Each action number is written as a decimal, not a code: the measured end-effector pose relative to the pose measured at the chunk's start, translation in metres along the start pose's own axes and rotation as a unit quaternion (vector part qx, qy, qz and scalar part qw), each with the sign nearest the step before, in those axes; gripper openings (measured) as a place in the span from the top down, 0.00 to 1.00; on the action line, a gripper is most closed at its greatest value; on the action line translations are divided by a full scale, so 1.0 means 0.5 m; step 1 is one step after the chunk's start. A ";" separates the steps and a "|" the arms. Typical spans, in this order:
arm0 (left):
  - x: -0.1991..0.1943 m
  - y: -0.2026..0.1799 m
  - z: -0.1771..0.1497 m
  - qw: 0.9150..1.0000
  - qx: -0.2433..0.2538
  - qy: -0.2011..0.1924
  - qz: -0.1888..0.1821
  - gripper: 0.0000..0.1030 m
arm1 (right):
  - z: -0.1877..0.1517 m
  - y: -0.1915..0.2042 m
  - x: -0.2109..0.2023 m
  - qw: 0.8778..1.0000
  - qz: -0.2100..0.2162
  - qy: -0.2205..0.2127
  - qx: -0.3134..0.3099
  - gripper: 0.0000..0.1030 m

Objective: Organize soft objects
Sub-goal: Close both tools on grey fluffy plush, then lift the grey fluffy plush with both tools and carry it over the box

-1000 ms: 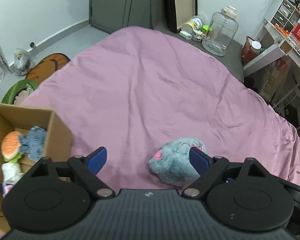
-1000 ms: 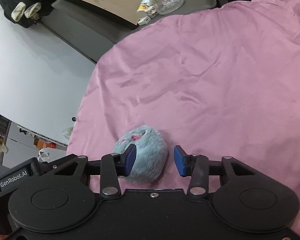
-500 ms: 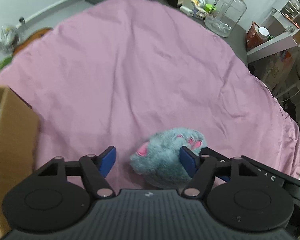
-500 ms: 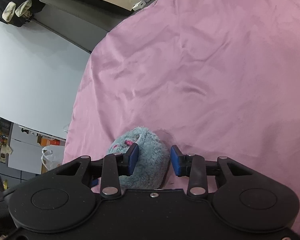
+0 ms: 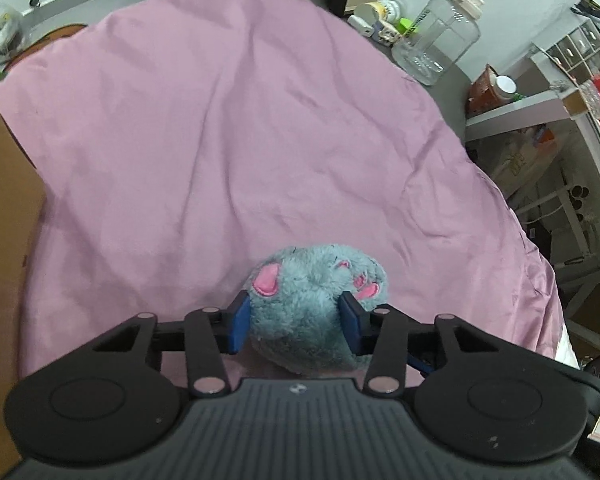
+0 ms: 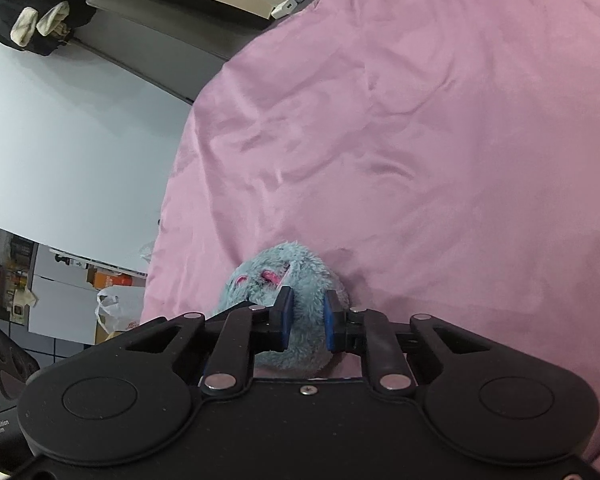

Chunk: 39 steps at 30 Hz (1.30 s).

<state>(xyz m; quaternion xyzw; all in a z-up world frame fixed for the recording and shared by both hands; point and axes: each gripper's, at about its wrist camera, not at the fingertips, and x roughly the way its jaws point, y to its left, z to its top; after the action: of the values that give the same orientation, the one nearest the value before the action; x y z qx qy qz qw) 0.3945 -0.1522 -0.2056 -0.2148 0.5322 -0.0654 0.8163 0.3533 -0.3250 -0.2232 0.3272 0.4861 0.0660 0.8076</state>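
Observation:
A fluffy grey-blue plush toy (image 5: 312, 300) with pink patches lies on the pink bed cover (image 5: 220, 120), close in front of both cameras. My left gripper (image 5: 296, 320) has its blue pads against the toy's two sides, and its jaws are closing on the body. In the right wrist view the same plush toy (image 6: 276, 276) shows from its other side. There my right gripper (image 6: 306, 320) pinches a fold of fur between nearly touching pads, and its jaws are closing too. The toy's underside is hidden.
A cardboard box (image 5: 4, 220) stands at the left edge of the bed, its inside out of sight. Beyond the bed are a large clear jar (image 5: 436, 36) and a cluttered white shelf (image 5: 540, 104). A white plastic bag (image 6: 116, 308) lies on the floor.
My left gripper has come down over the plush toy and narrowed from wide open until its pads meet the sides. The right jaws have narrowed onto the fur. The box has slid mostly out of view.

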 end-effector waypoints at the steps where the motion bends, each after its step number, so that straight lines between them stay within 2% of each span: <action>1: -0.005 -0.003 0.000 1.000 0.000 -0.002 0.000 0.56 | -0.002 0.005 -0.005 1.000 0.000 -0.002 -0.002 0.84; 21: -0.198 0.005 -0.045 0.998 0.008 -0.058 -0.024 0.56 | -0.088 0.150 -0.136 0.996 0.006 -0.046 -0.074 0.84; 30: -0.284 0.033 -0.058 0.996 0.006 -0.082 -0.041 0.56 | -0.132 0.213 -0.184 0.993 0.016 -0.064 -0.101 0.84; 39: -0.363 0.072 -0.069 0.994 0.008 -0.103 -0.038 0.56 | -0.187 0.289 -0.202 0.988 0.020 -0.072 -0.136 0.84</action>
<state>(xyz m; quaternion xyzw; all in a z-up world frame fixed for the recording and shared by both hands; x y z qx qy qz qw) 0.2820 -0.0685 -0.0798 -0.2336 0.4363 -0.0781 0.8654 0.2542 -0.2122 -0.0917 0.2283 0.4065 0.1242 0.8759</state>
